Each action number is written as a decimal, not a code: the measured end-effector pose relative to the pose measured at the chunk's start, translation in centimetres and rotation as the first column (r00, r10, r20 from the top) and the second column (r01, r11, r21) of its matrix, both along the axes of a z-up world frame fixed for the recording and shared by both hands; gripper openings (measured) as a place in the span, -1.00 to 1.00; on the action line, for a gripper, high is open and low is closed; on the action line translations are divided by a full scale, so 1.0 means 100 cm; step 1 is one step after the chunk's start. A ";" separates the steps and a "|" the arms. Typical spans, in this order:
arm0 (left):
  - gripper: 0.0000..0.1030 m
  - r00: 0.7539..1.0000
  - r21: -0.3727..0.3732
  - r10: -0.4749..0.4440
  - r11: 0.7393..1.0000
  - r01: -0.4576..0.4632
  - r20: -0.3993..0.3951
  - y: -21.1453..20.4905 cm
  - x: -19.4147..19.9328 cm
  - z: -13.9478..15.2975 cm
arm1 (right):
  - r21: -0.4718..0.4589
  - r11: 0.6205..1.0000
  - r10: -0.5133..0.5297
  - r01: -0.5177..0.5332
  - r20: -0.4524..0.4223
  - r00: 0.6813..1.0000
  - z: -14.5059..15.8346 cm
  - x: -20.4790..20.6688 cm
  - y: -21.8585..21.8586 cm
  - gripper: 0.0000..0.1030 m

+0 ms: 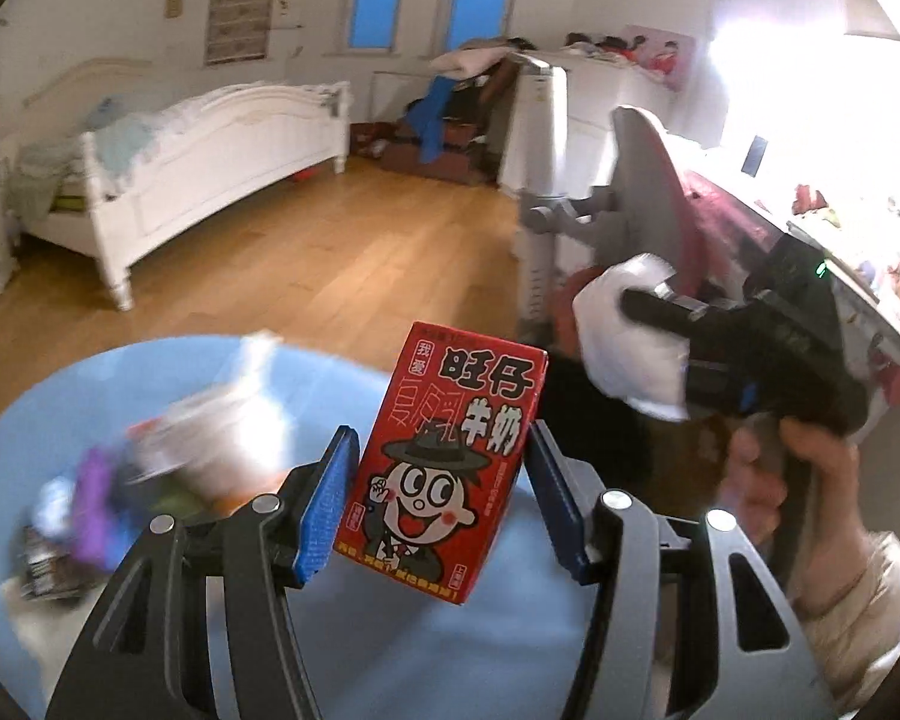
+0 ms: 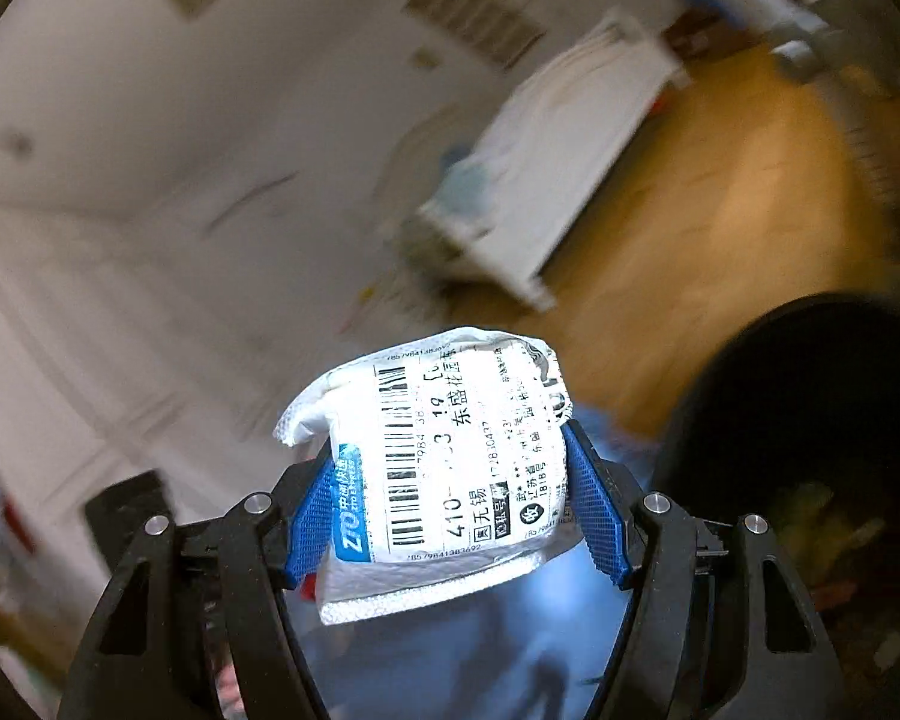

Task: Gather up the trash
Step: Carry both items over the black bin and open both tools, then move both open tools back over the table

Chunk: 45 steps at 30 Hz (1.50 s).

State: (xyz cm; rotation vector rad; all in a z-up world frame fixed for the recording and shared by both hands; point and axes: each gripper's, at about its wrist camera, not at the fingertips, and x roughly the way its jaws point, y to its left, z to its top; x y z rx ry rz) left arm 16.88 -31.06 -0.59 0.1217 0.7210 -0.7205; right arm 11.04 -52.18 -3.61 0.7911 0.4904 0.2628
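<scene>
My left gripper (image 1: 441, 501) is shut on a red milk carton (image 1: 450, 456) with a cartoon face, held upright above a light blue trash bag (image 1: 120, 378) that has several pieces of trash in it. My right gripper (image 2: 450, 516) is shut on a crumpled white courier bag (image 2: 444, 468) with a barcode label. In the left wrist view the right gripper (image 1: 750, 348) shows at the right, with the white bag (image 1: 624, 336) in its jaws and a hand on its handle.
A white bed (image 1: 180, 162) stands on the wooden floor (image 1: 330, 252) at the back left. A grey chair (image 1: 636, 192) and a cluttered desk (image 1: 840, 228) are at the right. A dark bin (image 2: 810, 420) shows at the right of the right wrist view.
</scene>
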 end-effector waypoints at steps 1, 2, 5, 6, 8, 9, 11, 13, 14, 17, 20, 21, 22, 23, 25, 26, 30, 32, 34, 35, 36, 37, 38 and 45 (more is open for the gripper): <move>0.09 1.000 -0.008 -0.011 1.000 0.011 -0.005 -0.013 0.000 -0.002 | -0.003 0.999 -0.041 0.041 -0.017 0.999 -0.006 -0.003 -0.013 0.32; 0.09 1.000 -0.014 -0.023 1.000 0.023 -0.011 -0.026 0.004 -0.006 | 0.007 0.998 -0.068 0.068 -0.031 0.997 -0.013 -0.005 -0.023 0.32; 0.08 0.998 -0.035 -0.047 0.998 0.045 -0.043 -0.056 0.010 -0.018 | 0.035 0.991 -0.130 0.133 -0.074 0.989 -0.033 -0.010 -0.048 0.32; 0.08 0.997 -0.038 -0.052 0.998 0.050 -0.054 -0.066 0.013 -0.023 | 0.040 0.988 -0.143 0.147 -0.085 0.986 -0.038 -0.011 -0.054 0.32; 0.08 0.995 -0.035 -0.061 0.998 0.059 -0.075 -0.083 0.019 -0.033 | 0.052 0.985 -0.160 0.166 -0.103 0.982 -0.049 -0.012 -0.061 0.32; 0.08 0.994 -0.035 -0.064 0.997 0.061 -0.087 -0.088 0.020 -0.036 | 0.059 0.983 -0.166 0.173 -0.112 0.980 -0.055 -0.013 -0.065 0.32; 0.08 0.992 -0.036 -0.071 0.997 0.068 -0.108 -0.097 0.023 -0.043 | 0.072 0.980 -0.177 0.187 -0.126 0.976 -0.064 -0.015 -0.070 0.32; 0.08 0.990 -0.028 -0.081 0.997 0.078 -0.118 -0.106 0.023 -0.048 | 0.080 0.977 -0.185 0.198 -0.139 0.973 -0.072 -0.016 -0.071 0.32; 0.08 0.989 -0.026 -0.085 0.996 0.083 -0.121 -0.109 0.023 -0.050 | 0.082 0.976 -0.188 0.201 -0.146 0.971 -0.076 -0.016 -0.073 0.32; 0.08 0.987 -0.025 -0.097 0.995 0.095 -0.131 -0.115 0.023 -0.056 | 0.091 0.974 -0.193 0.209 -0.162 0.968 -0.091 -0.022 -0.081 0.32; 0.08 0.985 -0.016 -0.095 0.995 0.094 -0.141 -0.119 0.026 -0.060 | 0.099 0.971 -0.200 0.219 -0.174 0.964 -0.099 -0.026 -0.086 0.32; 0.08 0.985 -0.014 -0.094 0.996 0.093 -0.146 -0.119 0.026 -0.061 | 0.100 0.970 -0.201 0.221 -0.178 0.963 -0.102 -0.027 -0.087 0.32; 0.08 0.984 -0.013 -0.092 0.996 0.091 -0.150 -0.120 0.027 -0.061 | 0.103 0.969 -0.203 0.224 -0.182 0.962 -0.104 -0.026 -0.089 0.32; 0.08 0.984 -0.012 -0.092 0.996 0.091 -0.153 -0.123 0.029 -0.062 | 0.104 0.969 -0.204 0.225 -0.184 0.962 -0.106 -0.026 -0.090 0.32; 0.08 0.983 -0.009 -0.090 0.996 0.089 -0.159 -0.125 0.031 -0.063 | 0.108 0.968 -0.203 0.226 -0.191 0.960 -0.109 -0.027 -0.091 0.33; 0.08 0.982 -0.007 -0.090 0.996 0.090 -0.164 -0.126 0.031 -0.064 | 0.111 0.968 -0.201 0.225 -0.193 0.960 -0.110 -0.028 -0.091 0.34; 0.08 0.981 -0.005 -0.096 0.995 0.096 -0.168 -0.131 0.033 -0.064 | 0.100 0.970 -0.197 0.220 -0.203 0.959 -0.108 -0.030 -0.085 0.37; 0.12 0.982 0.009 -0.083 0.996 0.085 -0.169 -0.133 0.035 -0.064 | 0.092 0.971 -0.196 0.219 -0.207 0.958 -0.107 -0.030 -0.083 0.41; 0.13 0.983 0.018 -0.062 0.998 0.066 -0.172 -0.134 0.036 -0.066 | 0.064 0.972 -0.205 0.224 -0.218 0.954 -0.105 -0.030 -0.078 0.49; 0.18 0.983 0.015 -0.057 0.998 0.060 -0.174 -0.133 0.037 -0.066 | 0.046 0.973 -0.212 0.227 -0.222 0.952 -0.104 -0.030 -0.076 0.50; 0.25 0.984 0.004 -0.052 0.999 0.054 -0.173 -0.133 0.037 -0.065 | 0.023 0.971 -0.226 0.237 -0.225 0.948 -0.102 -0.030 -0.074 0.53; 0.44 0.985 -0.006 -0.047 0.999 0.047 -0.166 -0.131 0.037 -0.064 | 0.005 0.969 -0.240 0.248 -0.225 0.944 -0.101 -0.031 -0.073 0.57; 0.55 0.987 -0.019 -0.041 0.999 0.039 -0.156 -0.128 0.035 -0.062 | -0.004 0.967 -0.249 0.254 -0.223 0.943 -0.101 -0.031 -0.073 0.60; 0.57 0.992 -0.047 -0.054 0.998 0.049 -0.118 -0.109 0.020 -0.049 | -0.136 0.952 -0.300 0.276 -0.218 0.929 -0.089 -0.031 -0.055 0.74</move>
